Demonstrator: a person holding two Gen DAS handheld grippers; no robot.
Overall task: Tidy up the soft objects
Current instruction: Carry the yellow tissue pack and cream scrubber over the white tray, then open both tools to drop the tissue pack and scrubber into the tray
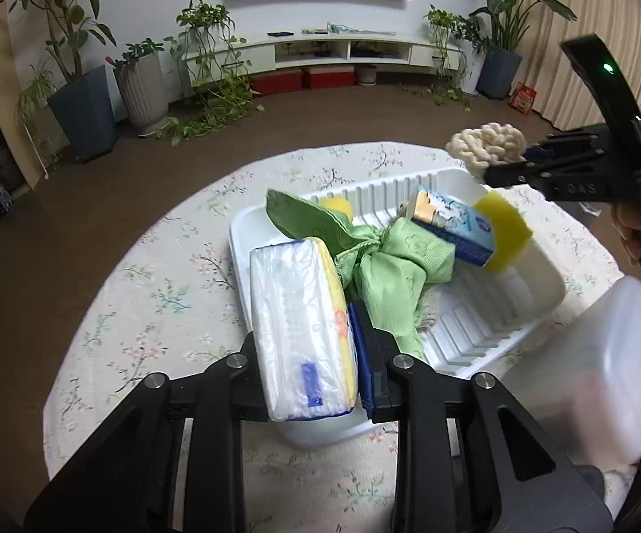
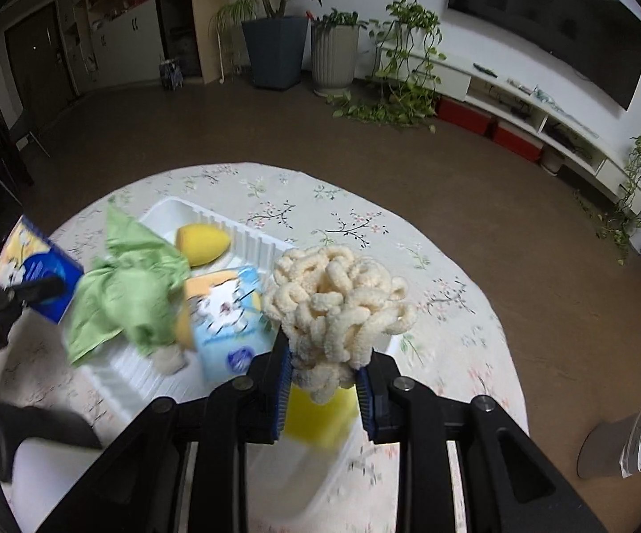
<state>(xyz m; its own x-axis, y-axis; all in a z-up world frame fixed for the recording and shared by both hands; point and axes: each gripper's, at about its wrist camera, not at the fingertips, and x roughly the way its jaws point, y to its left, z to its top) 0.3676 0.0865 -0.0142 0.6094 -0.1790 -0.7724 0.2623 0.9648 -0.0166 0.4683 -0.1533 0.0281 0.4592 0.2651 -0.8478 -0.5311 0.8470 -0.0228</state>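
Left wrist: left gripper point(image 1: 316, 377) clamped on tissue pack point(image 1: 300, 333) over white tray point(image 1: 538, 284); right gripper point(image 2: 322, 388) pinching chenille cloth point(image 2: 338, 297). I'd lower both before releasing (soft stuff bounces).

Left gripper point(image 1: 316, 382) and right gripper point(image 2: 324, 393), both clamped, angled downward.

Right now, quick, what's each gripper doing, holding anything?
Left gripper: closed on the tissue pack.
Right gripper: closed on the cream chenille bundle.
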